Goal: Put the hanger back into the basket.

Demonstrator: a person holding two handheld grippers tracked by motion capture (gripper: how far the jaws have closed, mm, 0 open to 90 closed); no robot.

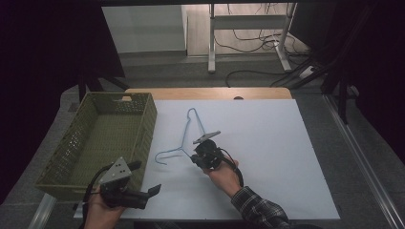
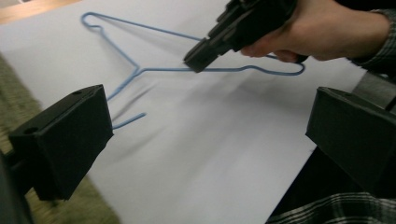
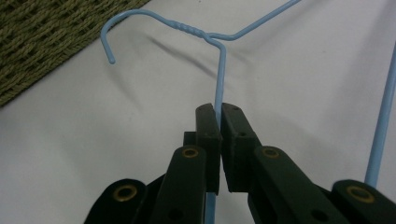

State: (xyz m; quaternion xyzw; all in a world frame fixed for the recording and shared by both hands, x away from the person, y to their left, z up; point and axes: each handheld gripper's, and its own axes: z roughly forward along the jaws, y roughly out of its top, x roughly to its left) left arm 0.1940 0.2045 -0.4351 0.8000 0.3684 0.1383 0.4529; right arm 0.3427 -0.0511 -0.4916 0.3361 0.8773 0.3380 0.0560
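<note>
Right tongs: jaws pressed together on one thin wire arm of the blue hanger, just below the twisted neck. The pinch sits near the middle of the tabletop, a little toward its left half. In the left gripper view the same tongs come in from the upper right and meet the wire beside the neck.

Left tongs: jaws spread wide, nothing between them. In the high view they sit at the near left corner of the tabletop, just beside the near end of the basket, pointing toward the hanger.

Hanger: the hook curls toward the basket and the triangle runs away toward the far edge. Whether it lies fully flat or is tipped up at the pinch I cannot tell.

Handling, as a judgement: light, thin, stiff but springy wire with a smooth coating. It will likely swivel or slip in a single pinch. The best hold looks like the twisted neck or a straight arm close to it, and a second pinch on the far arm would stop it swinging.

Surface: pale, smooth sheet over a wooden top, whose bare strip shows at the far edge. The green woven basket along the left edge is empty.

Room: dim, dark at both sides. Grey floor beyond, a white metal frame and loose cables.
</note>
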